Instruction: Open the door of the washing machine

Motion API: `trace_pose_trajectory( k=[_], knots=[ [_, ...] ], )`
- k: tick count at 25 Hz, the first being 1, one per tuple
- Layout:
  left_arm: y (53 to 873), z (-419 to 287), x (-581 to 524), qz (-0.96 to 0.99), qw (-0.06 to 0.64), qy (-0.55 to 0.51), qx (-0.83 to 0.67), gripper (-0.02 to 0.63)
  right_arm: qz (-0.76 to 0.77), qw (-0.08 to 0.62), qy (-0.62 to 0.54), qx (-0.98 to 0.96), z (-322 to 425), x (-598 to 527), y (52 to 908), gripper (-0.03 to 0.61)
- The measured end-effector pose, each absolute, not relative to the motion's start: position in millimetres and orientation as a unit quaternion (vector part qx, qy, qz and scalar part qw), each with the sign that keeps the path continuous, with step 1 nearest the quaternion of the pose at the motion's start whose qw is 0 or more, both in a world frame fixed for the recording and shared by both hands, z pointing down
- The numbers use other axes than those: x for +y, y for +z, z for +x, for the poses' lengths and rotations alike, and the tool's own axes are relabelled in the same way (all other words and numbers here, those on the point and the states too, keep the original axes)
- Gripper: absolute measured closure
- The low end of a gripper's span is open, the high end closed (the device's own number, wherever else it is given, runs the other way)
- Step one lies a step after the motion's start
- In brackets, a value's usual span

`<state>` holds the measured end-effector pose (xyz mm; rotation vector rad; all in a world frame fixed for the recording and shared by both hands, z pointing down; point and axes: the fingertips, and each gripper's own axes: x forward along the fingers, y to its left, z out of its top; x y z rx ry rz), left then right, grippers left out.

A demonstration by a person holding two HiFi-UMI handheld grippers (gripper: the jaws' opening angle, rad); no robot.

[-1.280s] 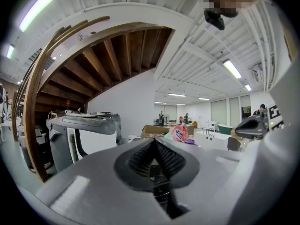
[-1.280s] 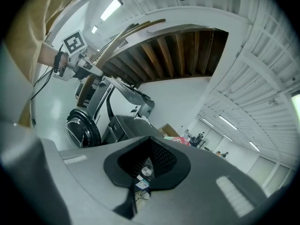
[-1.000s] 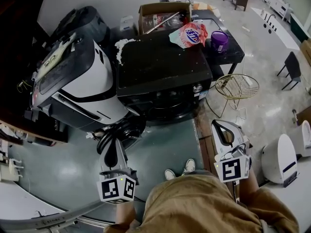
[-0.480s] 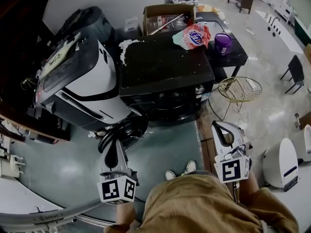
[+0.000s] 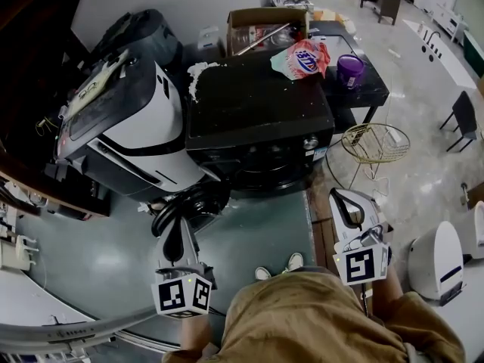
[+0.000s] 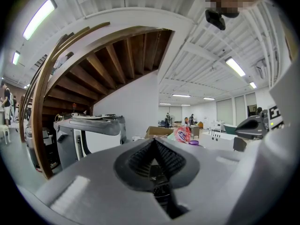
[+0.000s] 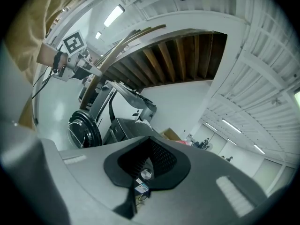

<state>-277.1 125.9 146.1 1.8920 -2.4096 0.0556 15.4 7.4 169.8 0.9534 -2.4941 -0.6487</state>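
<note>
The black front-loading washing machine (image 5: 257, 104) stands in the middle of the head view. Its round glass door (image 5: 193, 201) hangs swung open at the lower left of its front; in the right gripper view the door (image 7: 84, 128) stands open beside the machine (image 7: 124, 128). My left gripper (image 5: 168, 219) points level with its tip close to the door, jaws shut (image 6: 153, 140) and empty; whether it touches the door I cannot tell. My right gripper (image 5: 338, 195) hovers to the right of the machine, apart from it, jaws shut (image 7: 150, 139) on nothing.
A tilted white and grey appliance (image 5: 121, 127) leans left of the machine. A cardboard box (image 5: 265, 25), a pink detergent bag (image 5: 302, 57) and a purple jar (image 5: 350, 70) sit behind. A gold wire basket (image 5: 374, 142) stands at the right, a curved rail (image 5: 76, 339) at the lower left.
</note>
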Motion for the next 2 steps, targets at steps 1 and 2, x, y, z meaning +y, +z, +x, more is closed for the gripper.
trace_pose_trajectory(
  k=[1,2],
  knots=[
    [146.1,-275.5,125.3,0.616,0.039,0.018,-0.786,0.554,0.34,0.196,-0.232,-0.89,17.1,6.3,170.9,0.574],
    [146.2,-273.8,124.6,0.616,0.039,0.018,-0.787,0.554,0.339,0.196,-0.233,-0.89,18.7,5.3,171.9,0.574]
  ],
)
